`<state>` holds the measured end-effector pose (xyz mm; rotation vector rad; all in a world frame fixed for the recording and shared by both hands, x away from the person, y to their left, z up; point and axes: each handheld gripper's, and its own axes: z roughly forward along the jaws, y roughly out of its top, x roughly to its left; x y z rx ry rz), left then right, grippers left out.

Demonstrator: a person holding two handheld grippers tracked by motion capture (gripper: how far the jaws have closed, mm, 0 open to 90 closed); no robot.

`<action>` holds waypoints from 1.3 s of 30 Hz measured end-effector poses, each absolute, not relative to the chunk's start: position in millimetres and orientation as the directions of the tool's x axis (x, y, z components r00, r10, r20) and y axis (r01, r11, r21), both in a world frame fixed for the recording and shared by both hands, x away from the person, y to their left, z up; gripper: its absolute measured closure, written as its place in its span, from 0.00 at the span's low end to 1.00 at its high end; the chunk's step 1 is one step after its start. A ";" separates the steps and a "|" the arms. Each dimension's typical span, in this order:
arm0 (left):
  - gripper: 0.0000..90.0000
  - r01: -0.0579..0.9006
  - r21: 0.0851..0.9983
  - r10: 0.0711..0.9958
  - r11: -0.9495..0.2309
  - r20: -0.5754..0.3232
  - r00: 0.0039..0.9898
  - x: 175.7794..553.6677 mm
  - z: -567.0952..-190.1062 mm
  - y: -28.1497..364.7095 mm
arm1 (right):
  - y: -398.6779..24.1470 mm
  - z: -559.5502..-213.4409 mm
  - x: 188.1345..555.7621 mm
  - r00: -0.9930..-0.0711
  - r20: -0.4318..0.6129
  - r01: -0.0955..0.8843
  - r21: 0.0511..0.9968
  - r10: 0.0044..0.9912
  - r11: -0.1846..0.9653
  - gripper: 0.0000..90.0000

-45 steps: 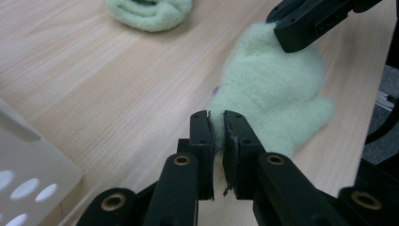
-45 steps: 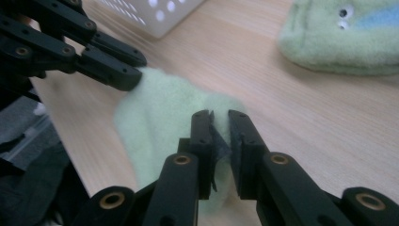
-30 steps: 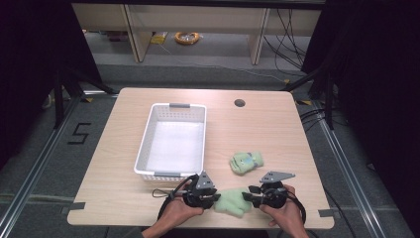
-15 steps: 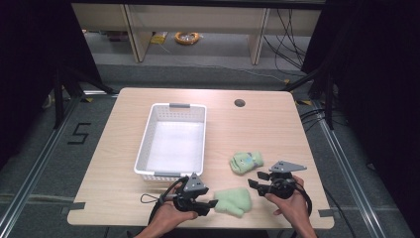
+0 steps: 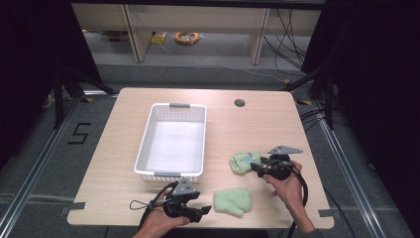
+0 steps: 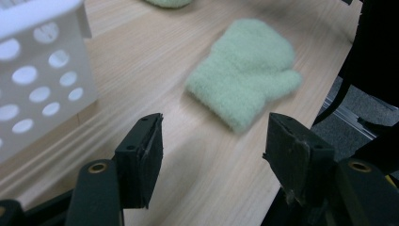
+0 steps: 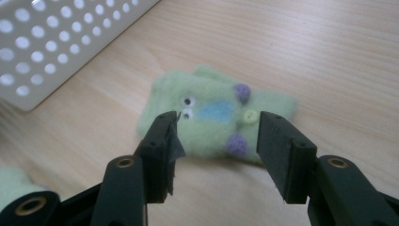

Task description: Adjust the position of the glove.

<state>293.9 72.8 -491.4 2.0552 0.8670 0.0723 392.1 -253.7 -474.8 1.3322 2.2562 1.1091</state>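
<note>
A plain green mitten (image 5: pixel 232 201) (image 6: pixel 242 75) lies flat near the table's front edge. My left gripper (image 5: pixel 204 211) (image 6: pixel 211 150) is open just left of it, jaws pointing at its cuff, not touching. A second green mitten (image 5: pixel 243 161) (image 7: pixel 216 115) with googly eyes, a blue patch and purple dots lies farther back to the right. My right gripper (image 5: pixel 253 166) (image 7: pixel 215 150) is open right at its near edge, nothing between the jaws.
A white perforated basket (image 5: pixel 143 148) (image 6: pixel 28 70) (image 7: pixel 56 42) stands empty at the table's left middle. A round cable hole (image 5: pixel 239 103) sits at the back. The table's front edge (image 5: pixel 198 225) is close under both hands.
The right gripper moved back and right, away from the plain mitten to the decorated one. The left gripper drew back slightly to the left, leaving the plain mitten lying free.
</note>
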 end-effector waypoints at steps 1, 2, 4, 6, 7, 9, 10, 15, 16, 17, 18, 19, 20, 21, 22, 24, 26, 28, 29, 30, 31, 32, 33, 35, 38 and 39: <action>0.40 0.543 0.745 0.601 -0.387 -0.243 0.762 293.2 -491.5 75.1 | -252.0 -475.1 395.2 -0.518 0.136 0.631 0.728 0.844 0.270 0.55; 0.39 0.544 0.747 0.603 -0.382 -0.245 0.759 291.9 -492.8 75.8 | -248.9 -478.0 402.1 -0.520 0.124 0.637 0.715 0.845 0.287 0.55; 0.37 0.543 0.739 0.604 -0.398 -0.233 0.762 288.8 -494.2 78.4 | -247.0 -479.3 404.4 -0.516 0.128 0.648 0.705 0.847 0.288 0.55; 0.36 0.536 0.737 0.606 -0.411 -0.219 0.765 284.5 -497.5 79.1 | -243.0 -483.2 411.0 -0.521 0.102 0.641 0.702 0.847 0.310 0.55; 0.35 0.528 0.736 0.599 -0.424 -0.210 0.773 283.6 -498.4 80.1 | -241.5 -483.1 412.1 -0.513 0.119 0.657 0.692 0.850 0.300 0.55; 0.34 0.530 0.738 0.600 -0.418 -0.214 0.771 282.5 -499.0 80.7 | -241.9 -485.1 415.8 -0.531 0.089 0.633 0.703 0.843 0.325 0.55; 0.31 0.549 0.730 0.609 -0.407 -0.230 0.759 280.8 -500.6 81.9 | -238.6 -485.4 417.7 -0.518 0.097 0.654 0.685 0.850 0.320 0.54; 0.29 0.532 0.731 0.607 -0.427 -0.204 0.768 279.1 -501.2 85.4 | -230.7 -490.0 425.1 -0.516 0.088 0.661 0.673 0.852 0.331 0.54; 0.29 0.532 0.731 0.607 -0.427 -0.204 0.768 279.1 -501.2 85.4 | -230.7 -490.0 425.1 -0.516 0.088 0.661 0.673 0.852 0.331 0.54; 0.29 0.543 0.728 0.617 -0.417 -0.212 0.758 277.9 -502.7 85.4 | -229.3 -491.1 427.7 -0.529 0.063 0.648 0.675 0.846 0.354 0.56; 0.29 0.539 0.727 0.616 -0.426 -0.203 0.761 277.8 -502.5 86.0 | -229.4 -491.9 428.7 -0.541 0.043 0.640 0.670 0.840 0.377 0.57; 0.29 0.539 0.727 0.616 -0.426 -0.203 0.761 277.8 -502.5 86.0 | -227.9 -492.7 428.9 -0.536 0.052 0.652 0.659 0.843 0.375 0.58; 0.29 0.528 0.727 0.607 -0.438 -0.194 0.771 278.3 -501.9 86.8 | -227.9 -492.7 428.9 -0.536 0.052 0.652 0.659 0.843 0.375 0.58; 0.29 0.542 0.737 0.614 -0.404 -0.221 0.757 276.8 -503.1 83.8 | -224.8 -496.9 428.0 -0.522 0.075 0.664 0.660 0.850 0.350 0.63; 0.29 0.542 0.737 0.614 -0.404 -0.221 0.757 276.8 -503.1 83.8 | -224.8 -496.9 428.0 -0.522 0.075 0.664 0.660 0.850 0.350 0.63; 0.30 0.527 0.727 0.596 -0.441 -0.201 0.777 277.8 -502.5 85.0 | -226.7 -498.2 430.3 -0.564 0.043 0.640 0.654 0.825 0.403 0.68; 0.30 0.549 0.725 0.608 -0.416 -0.227 0.761 276.4 -504.3 83.1 | -226.2 -499.4 429.3 -0.553 0.060 0.652 0.653 0.831 0.386 0.73; 0.30 0.543 0.733 0.607 -0.410 -0.225 0.762 277.0 -504.8 83.2 | -230.7 -500.9 431.9 -0.567 0.078 0.645 0.661 0.820 0.383 0.84; 0.30 0.545 0.733 0.610 -0.407 -0.227 0.760 277.1 -504.8 83.3 | -232.7 -501.6 432.9 -0.577 0.085 0.641 0.663 0.812 0.387 0.87; 0.30 0.545 0.733 0.610 -0.407 -0.227 0.760 277.1 -504.8 83.3 | -232.7 -501.6 432.9 -0.577 0.085 0.641 0.663 0.812 0.387 0.87; 0.30 0.544 0.725 0.608 -0.422 -0.219 0.763 277.7 -504.2 84.8 | -233.0 -502.3 432.1 -0.576 0.090 0.639 0.670 0.813 0.378 0.89; 0.30 0.552 0.721 0.617 -0.419 -0.220 0.756 278.2 -504.6 84.8 | -234.1 -502.9 433.0 -0.597 0.077 0.616 0.681 0.798 0.395 0.90; 0.31 0.548 0.719 0.612 -0.428 -0.215 0.761 278.9 -503.5 85.1 | -231.9 -502.8 430.4 -0.585 0.097 0.625 0.687 0.805 0.371 0.92; 0.31 0.548 0.724 0.611 -0.420 -0.221 0.760 279.0 -503.2 84.6 | -234.1 -499.7 430.0 -0.599 0.090 0.627 0.671 0.795 0.397 0.93; 0.31 0.546 0.737 0.609 -0.399 -0.233 0.759 278.9 -503.7 84.5 | -234.6 -493.2 427.5 -0.617 0.078 0.597 0.695 0.783 0.401 0.94; 0.31 0.548 0.722 0.608 -0.423 -0.222 0.762 279.6 -503.0 87.2 | -234.6 -493.2 427.5 -0.617 0.078 0.597 0.695 0.783 0.401 0.94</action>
